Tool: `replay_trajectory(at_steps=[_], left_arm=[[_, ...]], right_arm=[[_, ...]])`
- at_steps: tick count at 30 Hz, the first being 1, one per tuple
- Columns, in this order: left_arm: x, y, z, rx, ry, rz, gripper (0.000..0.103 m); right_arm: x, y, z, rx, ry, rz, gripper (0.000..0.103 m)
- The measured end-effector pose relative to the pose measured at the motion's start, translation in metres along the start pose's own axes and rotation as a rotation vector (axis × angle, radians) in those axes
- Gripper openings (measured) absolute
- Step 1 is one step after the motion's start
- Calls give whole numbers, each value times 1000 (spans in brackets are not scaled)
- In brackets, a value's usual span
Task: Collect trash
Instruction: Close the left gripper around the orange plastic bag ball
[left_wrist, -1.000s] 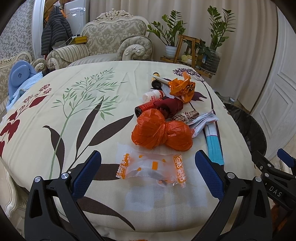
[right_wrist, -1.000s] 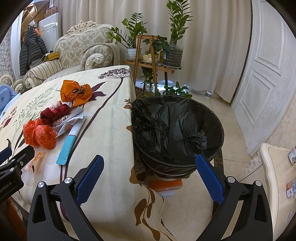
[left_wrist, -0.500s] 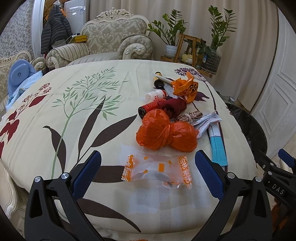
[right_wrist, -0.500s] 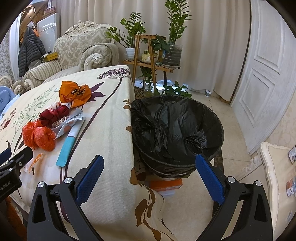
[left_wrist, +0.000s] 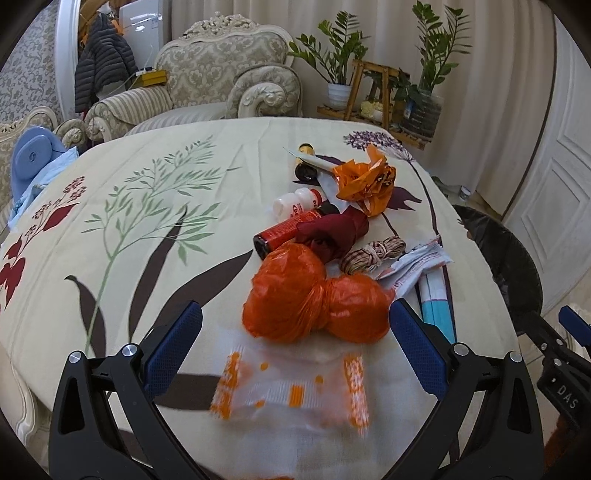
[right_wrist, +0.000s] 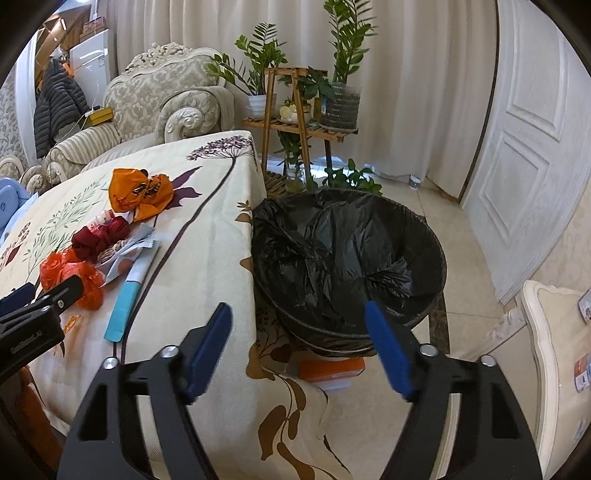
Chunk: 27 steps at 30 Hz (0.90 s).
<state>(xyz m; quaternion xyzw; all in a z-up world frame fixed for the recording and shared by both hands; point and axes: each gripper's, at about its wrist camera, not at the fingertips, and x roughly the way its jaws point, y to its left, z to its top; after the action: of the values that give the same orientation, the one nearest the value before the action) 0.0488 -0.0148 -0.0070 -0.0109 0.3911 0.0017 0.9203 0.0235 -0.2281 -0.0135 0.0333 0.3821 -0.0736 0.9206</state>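
Note:
A clear wrapper with orange print (left_wrist: 295, 391) lies on the floral tablecloth (left_wrist: 147, 229) between the open fingers of my left gripper (left_wrist: 295, 350). Just beyond it sits a knotted orange plastic bag (left_wrist: 314, 299), then a dark red cloth (left_wrist: 332, 230), a red tube (left_wrist: 280, 232), a string bundle (left_wrist: 373, 251), a white packet (left_wrist: 413, 266) and a crumpled orange wrapper (left_wrist: 369, 181). My right gripper (right_wrist: 299, 343) is open and empty, in front of a black-lined trash bin (right_wrist: 351, 258) beside the table.
A blue-and-white strip (right_wrist: 129, 295) lies near the table's right edge. An orange box (right_wrist: 328, 369) sits under the bin. An armchair (left_wrist: 221, 74), plant stand (right_wrist: 295, 110) and white door (right_wrist: 535, 147) stand behind. A cream cushion (right_wrist: 554, 350) is at the right.
My left gripper has moved forward and lower over the clear wrapper, which now sits between its fingers. My right gripper's fingers have narrowed somewhat.

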Motion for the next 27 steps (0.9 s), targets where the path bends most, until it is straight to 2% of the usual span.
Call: replay_trajectory(at_steps=[6,7,9,14,22,27], left_arm=[[14,-3,2,12,51,-36,98],[15,-2,1,10,57,-44,96],[17,-2,1,13,65,-68,81],[16,-1,1,15,60,-84,74],[-2,16,1,-5,25,-108,73],[-11,37,0,-22,15,-85,73]], right_arm=[[5,1,5,-3,13,19,71],[6,2,6,-6,15,22,71],[7,5,7,-12,19,27,71],[7,12,9,-26,24,37,71],[5,40,12,-80,28,70,71],[6,62,15,-114,36,100,61]])
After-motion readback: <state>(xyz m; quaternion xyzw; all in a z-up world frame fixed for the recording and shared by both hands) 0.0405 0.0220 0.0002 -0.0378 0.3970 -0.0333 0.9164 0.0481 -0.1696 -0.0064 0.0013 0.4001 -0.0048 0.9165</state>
